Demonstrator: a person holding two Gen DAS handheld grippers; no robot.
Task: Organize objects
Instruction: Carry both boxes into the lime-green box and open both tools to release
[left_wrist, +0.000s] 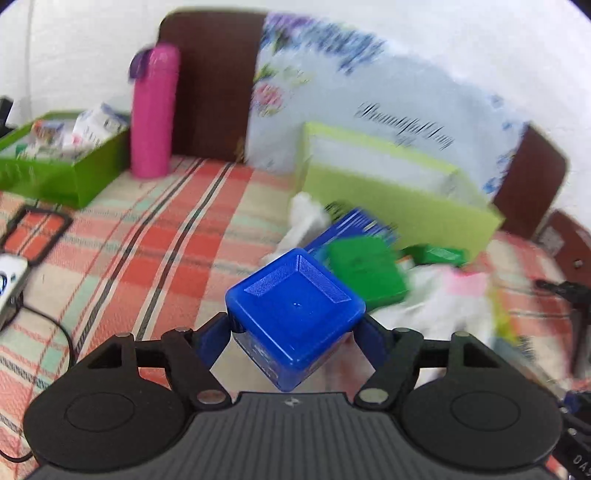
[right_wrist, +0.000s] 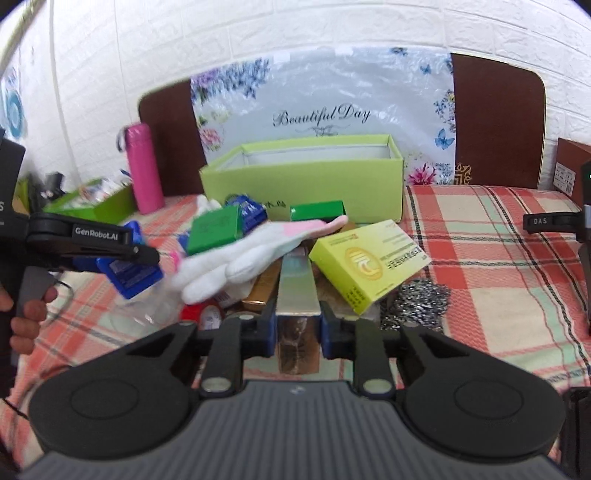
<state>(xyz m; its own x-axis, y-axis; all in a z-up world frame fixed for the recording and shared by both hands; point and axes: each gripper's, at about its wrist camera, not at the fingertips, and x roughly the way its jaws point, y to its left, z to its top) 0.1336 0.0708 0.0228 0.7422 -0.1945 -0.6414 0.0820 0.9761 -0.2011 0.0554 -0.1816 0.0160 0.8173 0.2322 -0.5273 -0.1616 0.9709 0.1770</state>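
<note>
a: what's biggest here?
b: the open lime box (right_wrist: 303, 181) at the back of the plaid cloth (right_wrist: 498, 258).
a: and the tongs?
b: left gripper (left_wrist: 293, 328) clamps a blue container (left_wrist: 295, 314) above the cloth; right gripper (right_wrist: 297, 328) squeezes a silver box (right_wrist: 297, 288) at the pile's near edge.

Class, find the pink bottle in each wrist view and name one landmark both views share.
Left wrist view: pink bottle stands upper left, beside the dark green box.
Right wrist view: pink bottle stands left of centre, left of the light green box.
Shared landmark: the "Beautiful Day" floral sheet behind the light green box.
</note>
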